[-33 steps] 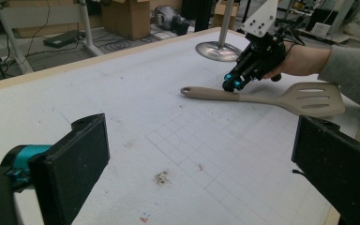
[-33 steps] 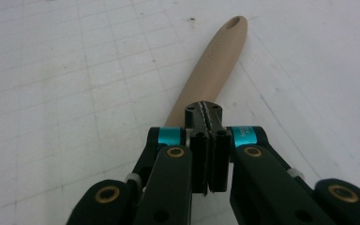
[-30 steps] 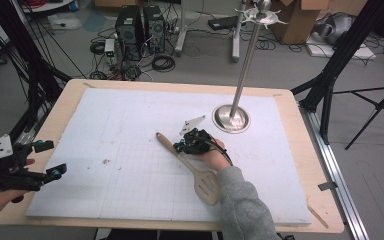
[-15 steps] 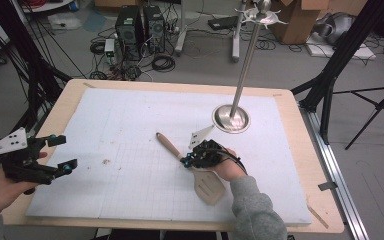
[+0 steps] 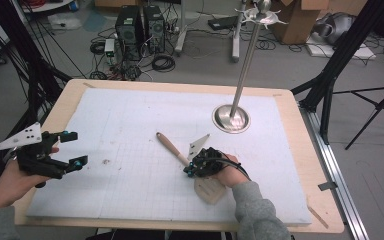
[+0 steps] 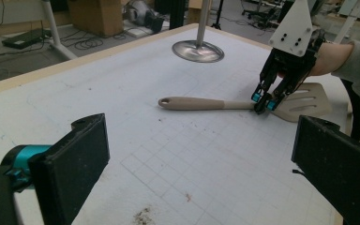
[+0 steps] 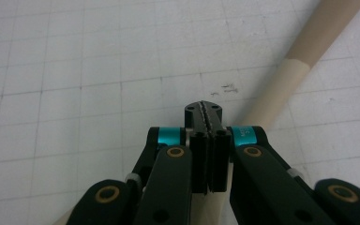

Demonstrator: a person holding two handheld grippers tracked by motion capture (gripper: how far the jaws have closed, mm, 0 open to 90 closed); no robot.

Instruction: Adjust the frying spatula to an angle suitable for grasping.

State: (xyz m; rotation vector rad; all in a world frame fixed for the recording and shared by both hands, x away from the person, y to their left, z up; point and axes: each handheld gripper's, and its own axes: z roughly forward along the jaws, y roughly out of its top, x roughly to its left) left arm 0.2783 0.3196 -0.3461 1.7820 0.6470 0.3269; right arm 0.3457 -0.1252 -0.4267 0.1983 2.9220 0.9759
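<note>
A spatula (image 5: 172, 150) with a beige handle and a pale slotted head lies flat on the white gridded mat (image 5: 130, 115), handle pointing to the far left. My right gripper (image 5: 189, 171) is shut and tipped down at the handle's neck, just beside the head. In the right gripper view its jaws (image 7: 209, 115) press together with nothing between them, and the handle (image 7: 309, 42) runs past underneath on the right. My left gripper (image 5: 77, 148) hovers open at the table's left edge. The left gripper view faces the spatula (image 6: 206, 103) and the right gripper (image 6: 262, 104).
A metal stand with a round base (image 5: 231, 118) and a tall pole rises at the back right of the mat. A small patch of crumbs (image 5: 105, 161) lies on the mat near the left gripper. The wooden table rim (image 5: 300, 150) frames the mat.
My right gripper has slid back along the handle toward the spatula's head and lowered. The left gripper has moved in over the table's left edge. The spatula has stayed put.
</note>
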